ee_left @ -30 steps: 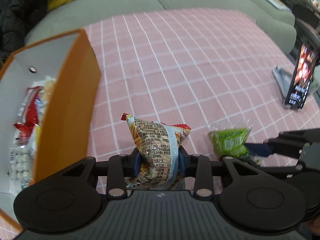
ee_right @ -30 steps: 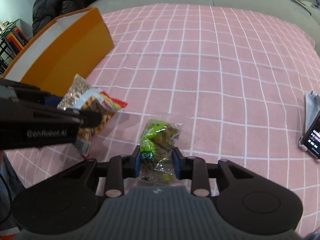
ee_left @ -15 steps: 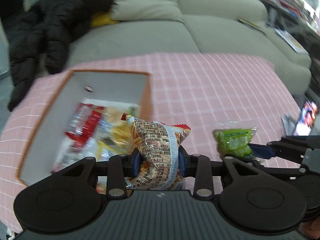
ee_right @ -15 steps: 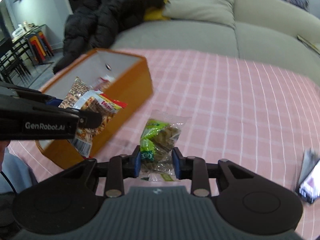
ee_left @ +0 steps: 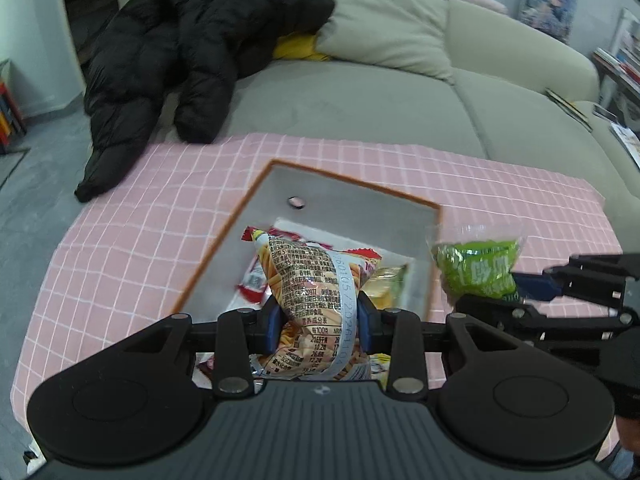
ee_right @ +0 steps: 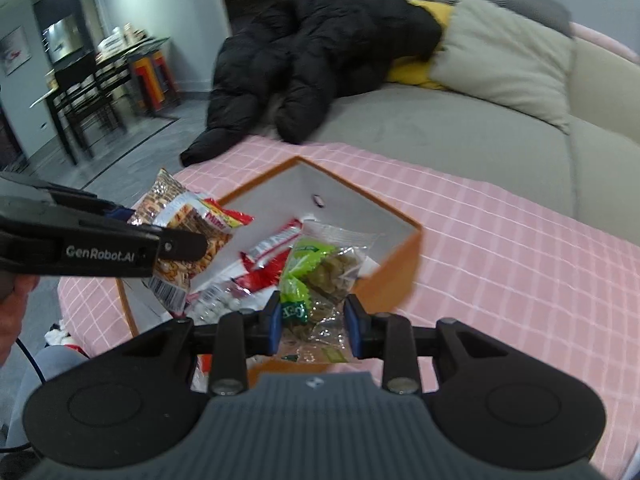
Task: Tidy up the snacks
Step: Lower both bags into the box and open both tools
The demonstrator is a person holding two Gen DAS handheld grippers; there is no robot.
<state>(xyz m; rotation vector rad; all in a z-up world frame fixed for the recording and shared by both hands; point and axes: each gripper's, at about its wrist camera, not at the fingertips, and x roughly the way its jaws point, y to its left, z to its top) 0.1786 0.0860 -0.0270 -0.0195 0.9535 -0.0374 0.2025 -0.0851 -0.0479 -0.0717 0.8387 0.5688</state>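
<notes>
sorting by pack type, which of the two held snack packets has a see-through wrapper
The green snack packet in the right gripper: its clear film shows the pieces inside. The left gripper holds an opaque printed packet.

1. Hidden behind the left claw [ee_left: 316, 322]: lower end of the printed snack packet [ee_left: 310, 280].
2. Blurred by motion: orange box [ee_right: 400, 268] rim, red wrappers [ee_right: 266, 258] inside.
3. Cut off at left edge: hand [ee_right: 12, 308] gripping the handle.

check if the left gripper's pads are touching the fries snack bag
Touching. In the left wrist view the left gripper has both blue pads pressed into the sides of the fries snack bag, pinching it in at the waist.
</notes>
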